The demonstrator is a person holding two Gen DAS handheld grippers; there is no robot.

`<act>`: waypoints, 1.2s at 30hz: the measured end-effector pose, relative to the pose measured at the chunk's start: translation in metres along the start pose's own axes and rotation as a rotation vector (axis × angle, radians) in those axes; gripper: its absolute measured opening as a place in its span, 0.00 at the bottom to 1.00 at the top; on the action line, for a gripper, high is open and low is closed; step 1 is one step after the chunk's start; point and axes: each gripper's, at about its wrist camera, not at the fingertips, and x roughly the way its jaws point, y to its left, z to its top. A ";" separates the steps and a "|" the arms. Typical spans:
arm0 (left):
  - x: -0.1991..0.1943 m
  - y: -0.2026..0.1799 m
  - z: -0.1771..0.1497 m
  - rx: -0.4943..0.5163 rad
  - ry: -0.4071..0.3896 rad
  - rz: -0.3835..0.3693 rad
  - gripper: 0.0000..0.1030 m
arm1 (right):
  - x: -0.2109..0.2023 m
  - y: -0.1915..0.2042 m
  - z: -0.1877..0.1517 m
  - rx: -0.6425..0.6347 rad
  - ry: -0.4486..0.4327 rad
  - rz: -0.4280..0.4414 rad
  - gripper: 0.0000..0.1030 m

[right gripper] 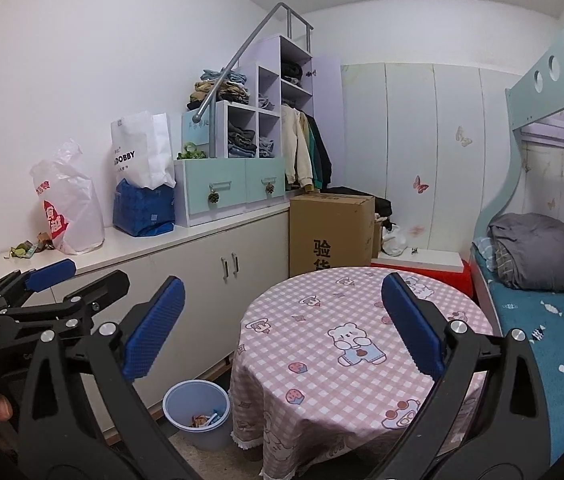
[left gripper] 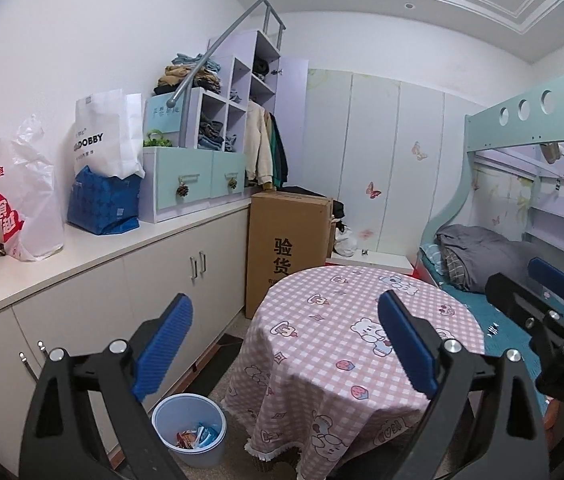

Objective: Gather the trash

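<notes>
Both my grippers, left (left gripper: 284,344) and right (right gripper: 282,328), hang spread and empty above the round table (left gripper: 346,344). Left of that table, the bin (left gripper: 189,428) on the floor holds wrappers (left gripper: 198,437); more scraps (right gripper: 30,249) lie on the counter (right gripper: 154,246) beyond it.

Child's bedroom at home, bunk bed (left gripper: 522,128), wardrobe (left gripper: 374,152), hanging clothes (left gripper: 264,140), cartoon tablecloth (left gripper: 342,340)

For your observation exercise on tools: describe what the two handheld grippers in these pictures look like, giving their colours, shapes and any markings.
The left gripper and the right gripper look alike: black angular frames, silver round bolts at the pivots, and two flat fingers faced with blue ribbed pads. In the left wrist view, the right gripper's body shows white letters "DAS". No cables or sleeves are visible.
</notes>
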 end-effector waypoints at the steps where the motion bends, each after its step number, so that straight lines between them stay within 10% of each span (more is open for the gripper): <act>1: 0.001 0.000 0.000 0.003 0.001 0.001 0.89 | -0.001 0.001 -0.001 -0.005 0.000 -0.004 0.94; 36: 0.008 0.004 -0.012 0.027 0.004 0.043 0.89 | 0.010 0.010 -0.009 -0.012 0.050 0.018 0.94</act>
